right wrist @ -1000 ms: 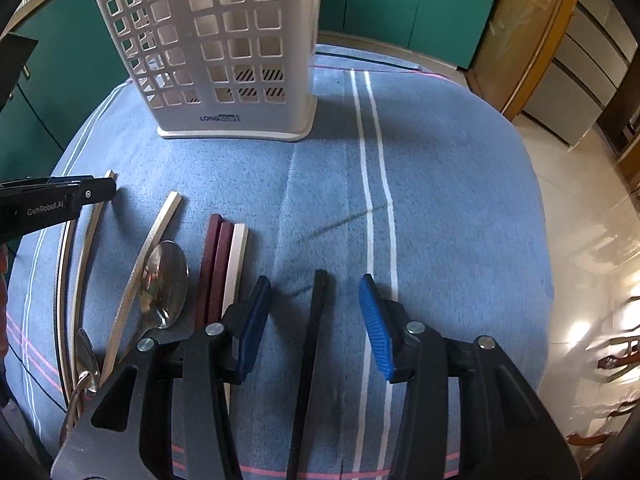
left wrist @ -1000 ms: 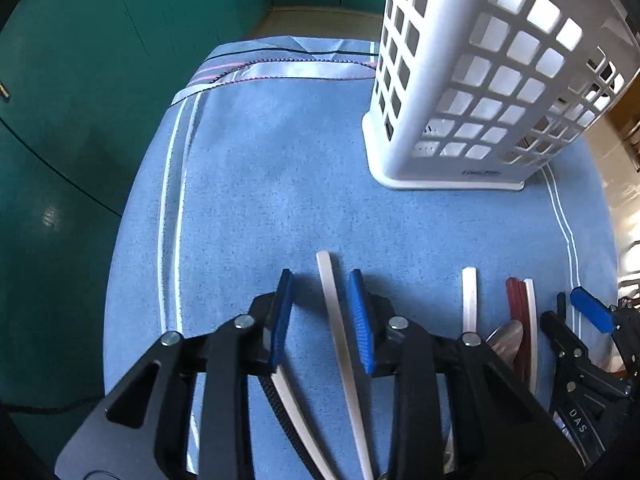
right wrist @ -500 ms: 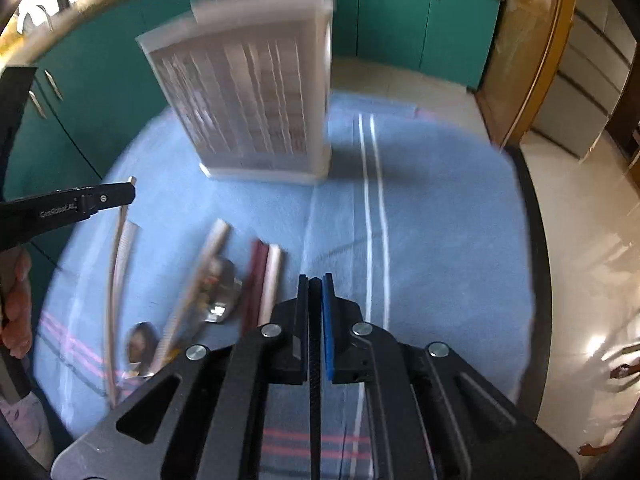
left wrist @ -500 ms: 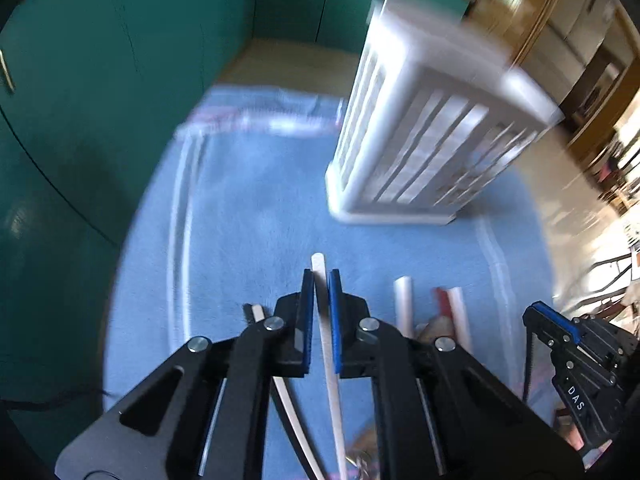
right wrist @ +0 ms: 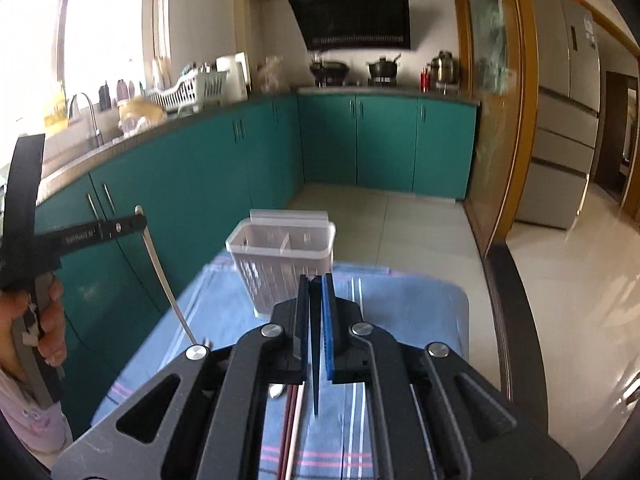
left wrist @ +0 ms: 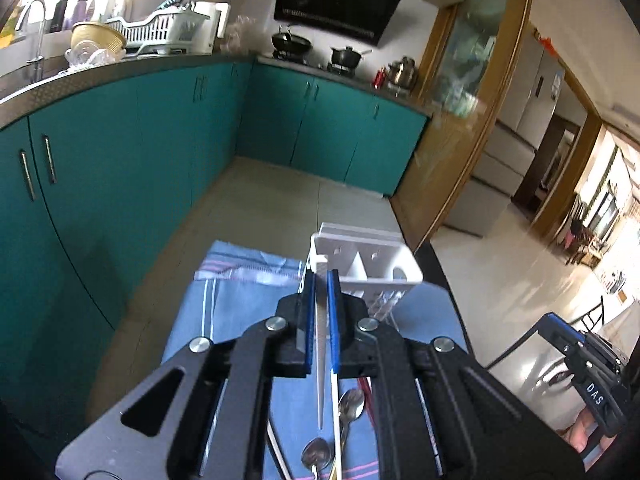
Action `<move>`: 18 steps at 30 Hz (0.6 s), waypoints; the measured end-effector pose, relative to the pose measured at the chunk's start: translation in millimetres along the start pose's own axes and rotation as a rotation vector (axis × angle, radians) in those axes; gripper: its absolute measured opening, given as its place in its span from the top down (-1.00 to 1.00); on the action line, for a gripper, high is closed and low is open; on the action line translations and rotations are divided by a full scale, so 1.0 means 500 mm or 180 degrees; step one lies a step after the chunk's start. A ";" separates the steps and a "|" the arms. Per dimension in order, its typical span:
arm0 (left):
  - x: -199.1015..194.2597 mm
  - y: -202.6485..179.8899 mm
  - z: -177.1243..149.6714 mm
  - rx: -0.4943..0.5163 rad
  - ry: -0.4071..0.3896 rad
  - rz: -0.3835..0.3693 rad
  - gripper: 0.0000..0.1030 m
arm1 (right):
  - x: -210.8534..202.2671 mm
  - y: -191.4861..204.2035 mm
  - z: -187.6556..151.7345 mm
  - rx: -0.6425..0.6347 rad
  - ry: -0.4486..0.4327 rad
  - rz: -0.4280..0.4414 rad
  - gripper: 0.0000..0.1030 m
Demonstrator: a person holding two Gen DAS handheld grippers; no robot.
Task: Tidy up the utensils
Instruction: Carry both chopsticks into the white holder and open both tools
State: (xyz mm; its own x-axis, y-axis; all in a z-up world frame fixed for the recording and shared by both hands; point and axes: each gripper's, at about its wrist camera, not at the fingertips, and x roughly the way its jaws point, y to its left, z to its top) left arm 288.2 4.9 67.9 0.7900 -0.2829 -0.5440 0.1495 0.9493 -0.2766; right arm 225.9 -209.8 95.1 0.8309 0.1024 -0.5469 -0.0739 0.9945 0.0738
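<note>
My left gripper (left wrist: 320,280) is shut on a white chopstick (left wrist: 320,380) and holds it in the air above the blue cloth (left wrist: 224,320). The white slotted utensil basket (left wrist: 400,268) stands just beyond its tips, open top showing. My right gripper (right wrist: 316,282) is shut on a black chopstick (right wrist: 316,392), which is also lifted, with the basket (right wrist: 256,240) ahead and slightly left. The right wrist view shows the left gripper (right wrist: 136,218) at the left, with the white chopstick (right wrist: 164,280) hanging down from it.
Two spoons (left wrist: 352,400) and red and white chopsticks (right wrist: 294,420) lie on the cloth below the grippers. Teal cabinets (right wrist: 224,184) run along the left and back. The table's dark edge (right wrist: 516,320) is at the right. A hand (right wrist: 48,320) grips the left handle.
Both grippers closed on their chopsticks and lifted them off the cloth. The views tilted up from the table to the kitchen, and the basket now looks smaller and lower.
</note>
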 end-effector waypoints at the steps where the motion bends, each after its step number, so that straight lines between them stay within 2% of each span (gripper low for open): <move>1: -0.003 0.006 0.010 -0.0059 -0.0044 -0.0009 0.88 | 0.000 -0.001 0.013 0.0029 -0.0045 0.0009 0.87; 8: -0.076 0.032 0.082 -0.0493 -0.0538 -0.0024 0.88 | 0.019 0.005 0.090 0.0062 -0.0255 0.0010 0.87; 11: -0.072 0.050 0.117 -0.0752 -0.0670 -0.0039 0.88 | 0.029 0.009 0.126 0.0081 -0.0344 -0.0049 0.87; 14: -0.069 0.070 0.146 -0.0967 -0.0770 -0.0064 0.88 | 0.033 0.000 0.165 0.0206 -0.0439 0.0017 0.87; 18: -0.073 0.097 0.168 -0.1277 -0.1033 -0.0069 0.88 | 0.009 -0.007 0.213 0.0291 -0.0764 0.0006 0.87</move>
State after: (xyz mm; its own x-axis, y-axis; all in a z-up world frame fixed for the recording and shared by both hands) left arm 316.6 72.9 140.7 0.9426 -0.1845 -0.2785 -0.0217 0.7982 -0.6020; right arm 288.8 -215.1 181.3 0.9387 0.0856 -0.3339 -0.0345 0.9872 0.1559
